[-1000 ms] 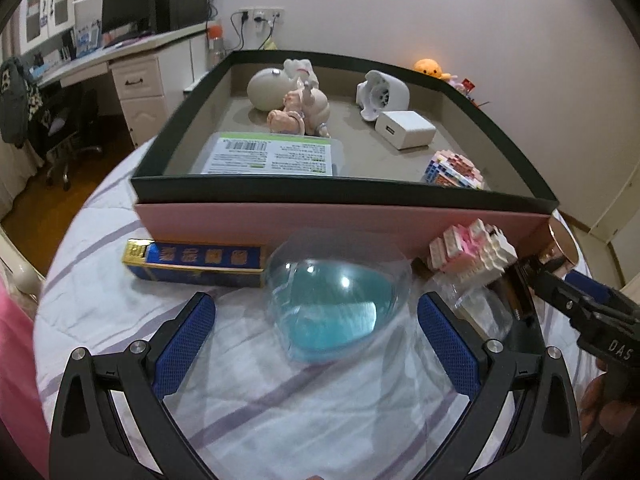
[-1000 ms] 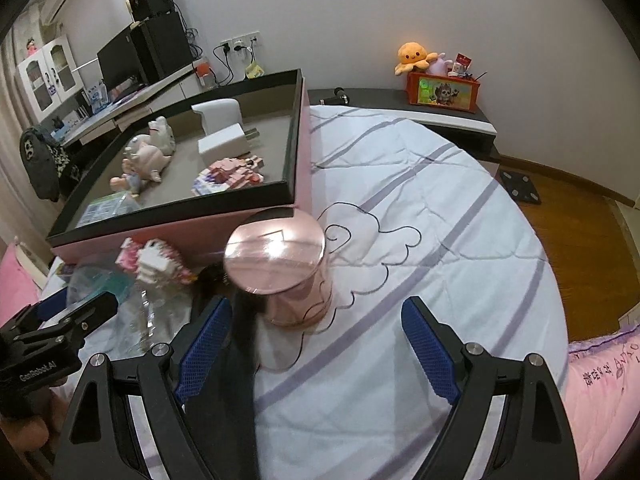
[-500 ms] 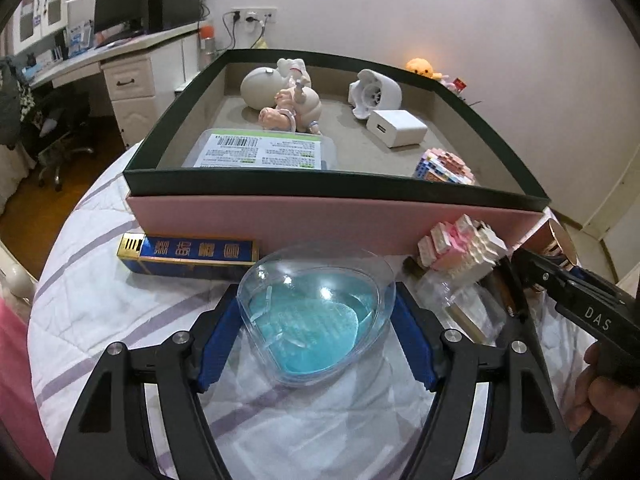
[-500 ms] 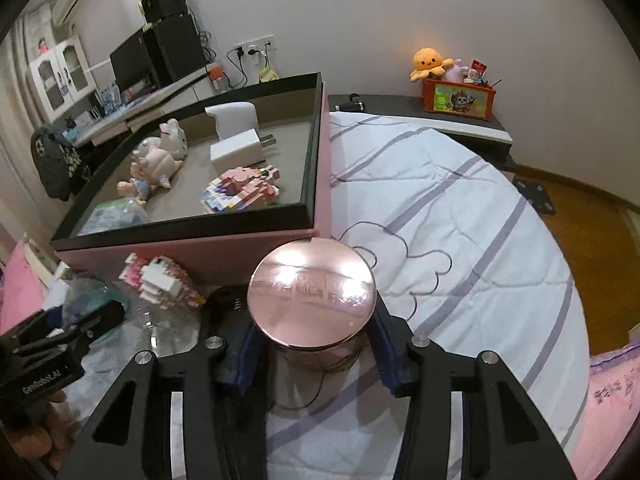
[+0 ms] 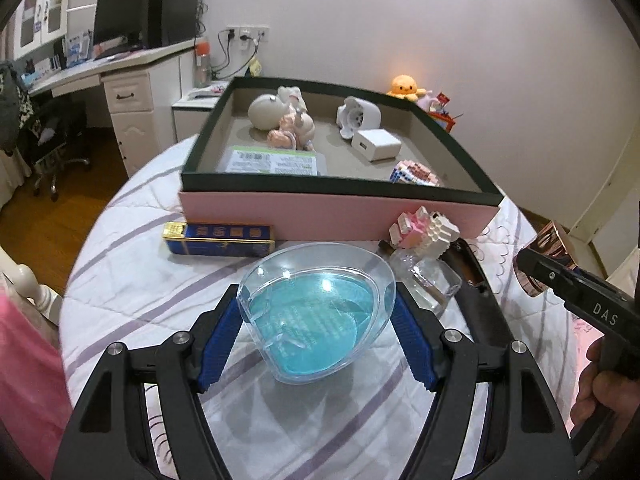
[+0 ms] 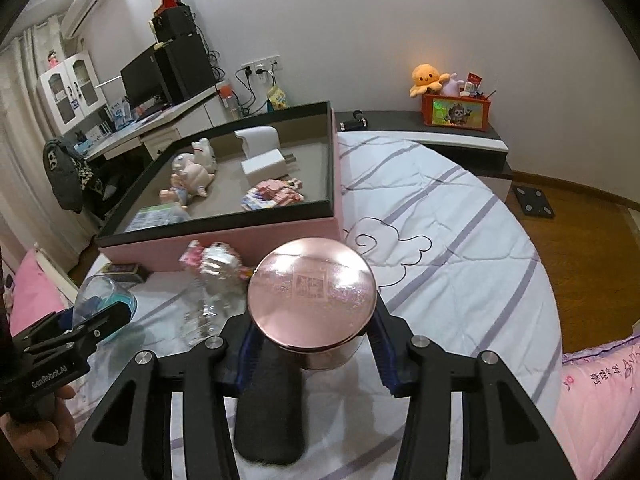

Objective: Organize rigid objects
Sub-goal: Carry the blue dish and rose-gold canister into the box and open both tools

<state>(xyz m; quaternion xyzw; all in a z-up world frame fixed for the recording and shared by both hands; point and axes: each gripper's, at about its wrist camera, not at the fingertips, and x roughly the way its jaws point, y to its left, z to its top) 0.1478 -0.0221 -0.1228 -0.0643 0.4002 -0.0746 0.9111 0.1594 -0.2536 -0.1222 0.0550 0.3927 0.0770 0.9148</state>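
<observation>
My left gripper is shut on a clear heart-shaped box with a blue base and holds it above the bed cover. My right gripper is shut on a round jar with a rose-gold lid, lifted off the cover. The pink box with a dark rim stands beyond both; it holds a pig figurine, a white charger and a small block model. The box also shows in the right wrist view.
A blue and gold carton, a pink and white block model and a clear glass bottle lie on the cover in front of the box. A black remote-like object lies under my right gripper. A desk stands at the far left.
Both grippers closed from wide open onto their objects: the left on the heart-shaped box, the right on the rose-gold jar. Both objects have risen off the cover.
</observation>
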